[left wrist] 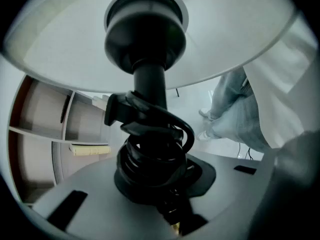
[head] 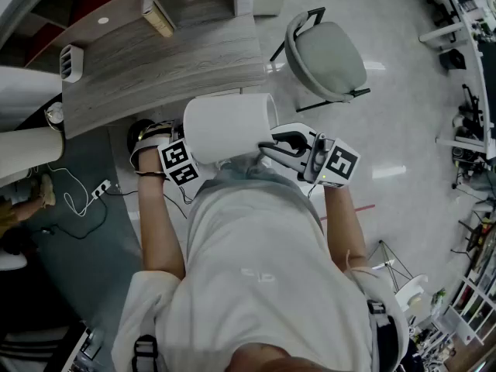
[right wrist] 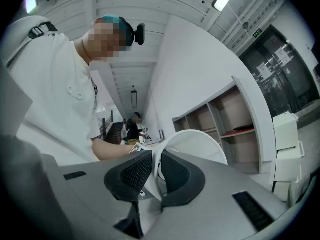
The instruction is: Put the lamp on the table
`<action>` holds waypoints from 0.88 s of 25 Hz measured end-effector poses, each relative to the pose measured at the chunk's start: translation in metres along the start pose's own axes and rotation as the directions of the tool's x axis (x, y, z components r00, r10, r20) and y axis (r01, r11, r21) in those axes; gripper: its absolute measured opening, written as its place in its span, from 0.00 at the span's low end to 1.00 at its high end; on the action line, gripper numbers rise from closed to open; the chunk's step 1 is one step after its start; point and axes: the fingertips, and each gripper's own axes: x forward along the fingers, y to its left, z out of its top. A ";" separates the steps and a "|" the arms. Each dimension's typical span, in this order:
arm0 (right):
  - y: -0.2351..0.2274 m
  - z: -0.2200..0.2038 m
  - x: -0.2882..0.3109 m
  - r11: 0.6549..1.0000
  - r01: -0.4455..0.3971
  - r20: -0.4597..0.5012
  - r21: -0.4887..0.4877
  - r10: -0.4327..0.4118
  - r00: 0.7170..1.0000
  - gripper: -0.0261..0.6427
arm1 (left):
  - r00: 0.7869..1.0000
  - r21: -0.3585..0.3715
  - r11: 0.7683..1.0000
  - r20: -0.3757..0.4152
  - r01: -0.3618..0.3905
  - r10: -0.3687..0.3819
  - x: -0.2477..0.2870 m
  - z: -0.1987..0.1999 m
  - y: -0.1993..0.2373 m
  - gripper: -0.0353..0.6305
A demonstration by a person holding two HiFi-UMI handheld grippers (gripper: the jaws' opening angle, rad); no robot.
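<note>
Both pairs of jaws are holding narrow on the lamp (head: 229,126): the left gripper (left wrist: 160,184) is clamping its black stem (left wrist: 150,79) through the coiled cord (left wrist: 152,154), and the right gripper (right wrist: 152,169) is pinching the white shade's rim (right wrist: 192,144). The lamp is hanging tipped over at chest height, its long axis running left to right, with the table (head: 155,68) lying just ahead and the left gripper sitting nearer its edge. Its base is mostly hiding behind the shade and left gripper.
</note>
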 end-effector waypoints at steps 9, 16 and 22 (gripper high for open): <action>-0.004 0.003 0.038 1.000 -0.001 -0.013 -0.009 0.001 1.000 0.17 | 1.000 -0.002 1.000 0.015 -0.027 0.027 0.002 -0.033 0.019 0.18; -0.009 0.004 0.076 1.000 0.007 -0.035 -0.007 -0.007 0.999 0.17 | 0.999 -0.001 1.000 0.047 -0.027 0.027 0.010 -0.062 0.032 0.18; -0.018 -0.001 0.107 0.999 0.040 -0.050 -0.001 -0.040 0.998 0.17 | 0.997 0.027 0.999 0.075 -0.019 0.017 0.023 -0.086 0.047 0.18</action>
